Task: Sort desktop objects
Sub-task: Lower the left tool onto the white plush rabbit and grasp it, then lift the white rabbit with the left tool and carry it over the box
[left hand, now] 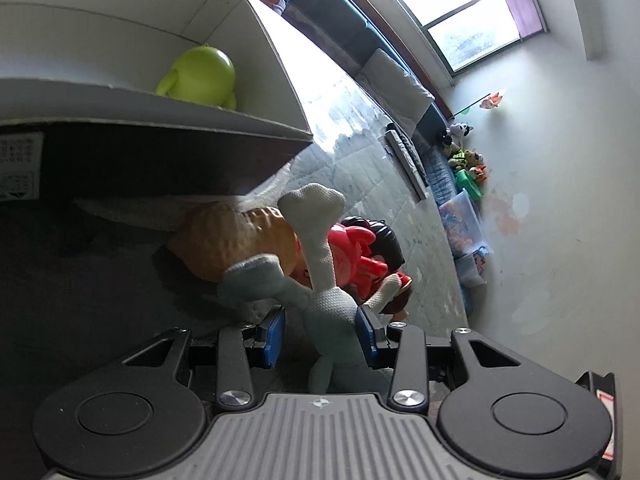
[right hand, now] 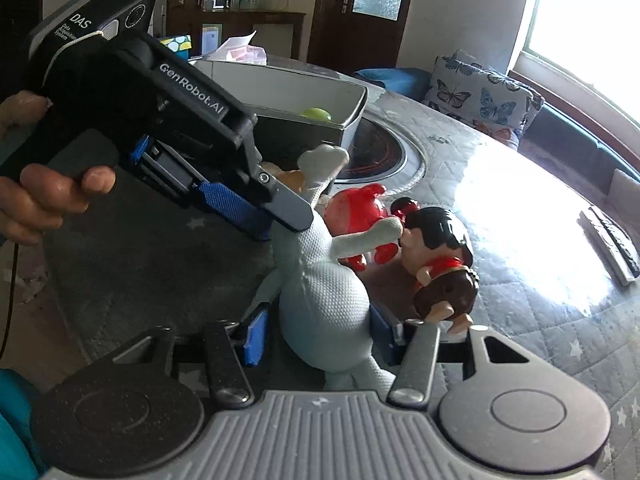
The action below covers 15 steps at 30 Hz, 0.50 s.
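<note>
Both claws straddle the plush toy (right hand: 320, 292): right gripper (right hand: 316, 334) clamps its soft belly, left gripper (left hand: 322, 334) gapes wide (light, squashy; grip mid-body).

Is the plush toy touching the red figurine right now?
Touching. In the right wrist view, one arm of the plush toy lies across the red figurine, with no gap between them; the left wrist view shows the same overlap.

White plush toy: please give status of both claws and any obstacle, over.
Left claw open astride white plush toy. Right claw around its belly, grip unclear. Red toy and black-haired doll crowd close behind.
</note>
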Each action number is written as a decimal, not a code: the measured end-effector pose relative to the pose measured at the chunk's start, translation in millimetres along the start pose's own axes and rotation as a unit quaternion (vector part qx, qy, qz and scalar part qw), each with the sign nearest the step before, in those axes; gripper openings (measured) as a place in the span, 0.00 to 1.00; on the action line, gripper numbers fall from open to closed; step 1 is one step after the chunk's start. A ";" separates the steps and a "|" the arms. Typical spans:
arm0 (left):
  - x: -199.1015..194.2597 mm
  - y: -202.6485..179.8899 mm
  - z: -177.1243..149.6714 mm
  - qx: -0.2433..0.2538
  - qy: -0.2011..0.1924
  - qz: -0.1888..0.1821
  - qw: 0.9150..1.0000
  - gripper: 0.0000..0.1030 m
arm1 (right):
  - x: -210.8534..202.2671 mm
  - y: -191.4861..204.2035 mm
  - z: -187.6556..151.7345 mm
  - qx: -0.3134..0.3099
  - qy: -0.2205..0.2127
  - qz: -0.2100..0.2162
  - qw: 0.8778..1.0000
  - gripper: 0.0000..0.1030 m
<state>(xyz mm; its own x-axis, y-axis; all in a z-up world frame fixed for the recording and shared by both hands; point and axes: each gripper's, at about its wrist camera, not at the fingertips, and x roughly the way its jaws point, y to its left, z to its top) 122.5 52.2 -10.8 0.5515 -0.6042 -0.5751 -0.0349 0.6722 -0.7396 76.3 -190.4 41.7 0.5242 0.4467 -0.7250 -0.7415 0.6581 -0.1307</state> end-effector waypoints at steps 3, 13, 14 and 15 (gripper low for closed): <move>5.4 -0.6 -1.3 -0.003 0.013 -0.013 1.000 0.40 | -1.9 0.4 -0.7 0.003 -0.005 0.006 1.000 0.44; -18.9 -13.2 -5.1 0.037 -0.015 -0.016 0.999 0.31 | -17.4 12.2 6.4 -0.006 -0.029 0.016 0.999 0.42; -25.2 -17.1 -4.1 0.046 -0.022 -0.016 0.999 0.31 | -20.4 13.3 9.8 -0.008 -0.036 0.016 0.999 0.42; -32.2 -21.4 -2.2 0.054 -0.030 -0.015 0.998 0.31 | -22.8 14.0 14.2 -0.011 -0.043 0.016 0.999 0.42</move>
<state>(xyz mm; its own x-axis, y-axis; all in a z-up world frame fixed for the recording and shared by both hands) 103.7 56.3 22.8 0.6000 -0.6008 -0.5282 0.0715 0.6979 -0.7126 59.9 -182.8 65.9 0.5328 0.5185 -0.6688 -0.7671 0.6297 -0.1230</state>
